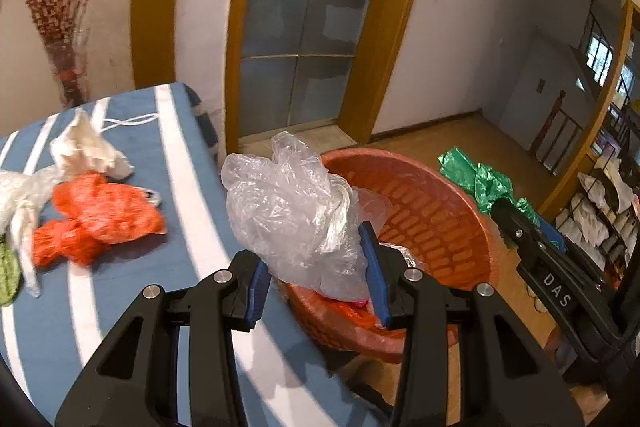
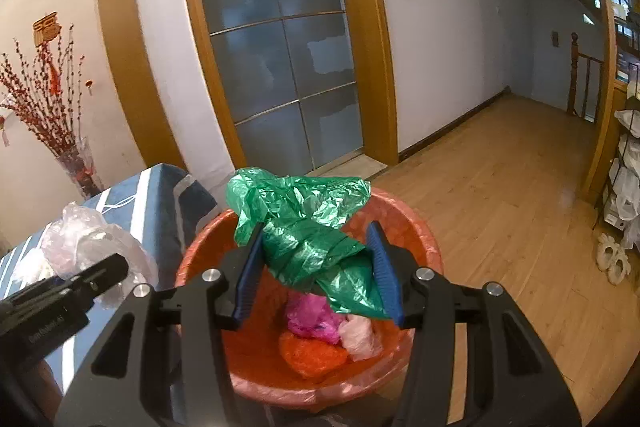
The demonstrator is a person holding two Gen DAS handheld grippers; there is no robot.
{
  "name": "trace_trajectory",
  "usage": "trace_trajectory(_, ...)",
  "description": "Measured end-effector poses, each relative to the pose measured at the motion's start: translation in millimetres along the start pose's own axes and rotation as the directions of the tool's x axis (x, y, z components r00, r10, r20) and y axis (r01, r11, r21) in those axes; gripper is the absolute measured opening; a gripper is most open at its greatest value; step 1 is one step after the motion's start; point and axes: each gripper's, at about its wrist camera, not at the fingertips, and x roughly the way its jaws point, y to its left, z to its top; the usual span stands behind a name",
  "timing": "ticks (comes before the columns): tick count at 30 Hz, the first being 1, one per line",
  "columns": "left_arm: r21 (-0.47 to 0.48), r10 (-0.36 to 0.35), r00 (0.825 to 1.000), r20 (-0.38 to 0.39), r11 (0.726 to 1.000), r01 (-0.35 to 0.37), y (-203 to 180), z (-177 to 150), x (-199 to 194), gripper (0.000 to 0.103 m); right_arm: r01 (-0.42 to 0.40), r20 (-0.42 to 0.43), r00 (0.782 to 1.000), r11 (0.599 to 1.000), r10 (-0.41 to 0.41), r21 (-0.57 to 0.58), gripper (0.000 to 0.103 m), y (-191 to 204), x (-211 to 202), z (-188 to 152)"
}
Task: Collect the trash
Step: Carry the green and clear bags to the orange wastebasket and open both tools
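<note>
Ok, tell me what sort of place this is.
Most likely a room in a home: wood floor, a frosted glass sliding door in a wooden frame, and a vase of red branches beside a striped table.

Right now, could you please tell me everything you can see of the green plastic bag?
The green plastic bag is thin, shiny and crumpled, twisted into a loose bundle with its top fanning out. It sits between the blue pads of the right tongs, which look closed on it, suspended over the open orange basket without visibly touching it. Pink, orange and pale bags lie in the basket below. From the left wrist view it shows beyond the basket's far rim.
</note>
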Motion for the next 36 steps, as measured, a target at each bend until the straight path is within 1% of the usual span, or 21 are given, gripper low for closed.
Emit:
trace_trajectory(10,0.027,-0.032,0.999,-0.041,0.999,0.033,-24,3,28,0.042,-0.004,-0.016,1.0,0.999,0.004,0.037,0.05,-15,16,1)
trace_trajectory(16,0.038,-0.054,0.997,-0.059,0.998,0.056,-28,5,39,0.042,-0.023,-0.021,0.999,0.998,0.024,0.065,0.05,-17,22,2)
trace_trajectory(21,0.033,-0.058,0.996,-0.074,0.998,0.061,-28,4,47,0.042,-0.036,-0.026,0.999,0.996,0.039,0.081,0.05,-19,29,6)
trace_trajectory(23,0.025,-0.059,0.995,-0.082,0.998,0.061,-27,4,50,0.042,-0.049,-0.029,0.998,0.995,0.052,0.089,0.052,-22,32,7)
trace_trajectory(26,0.017,-0.055,0.994,-0.092,0.998,0.057,-22,3,53,0.052,-0.061,-0.028,0.998,0.993,0.064,0.099,0.054,-24,35,9)
trace_trajectory(28,0.01,-0.047,0.995,-0.09,0.999,0.048,-19,3,53,0.063,-0.057,-0.027,0.998,0.994,0.06,0.097,0.056,-24,37,9)
trace_trajectory(30,0.004,-0.038,0.995,-0.09,0.999,0.039,-16,2,53,0.066,-0.051,-0.026,0.998,0.994,0.054,0.096,0.06,-25,38,9)
trace_trajectory(34,-0.015,-0.01,0.995,-0.1,1.0,0.009,-7,0,51,0.07,-0.037,-0.029,0.999,0.996,0.04,0.084,0.063,-24,38,7)
trace_trajectory(36,-0.018,0.012,0.995,-0.097,1.0,-0.014,-2,-1,49,0.074,-0.027,-0.028,0.999,0.997,0.029,0.069,0.069,-23,37,6)
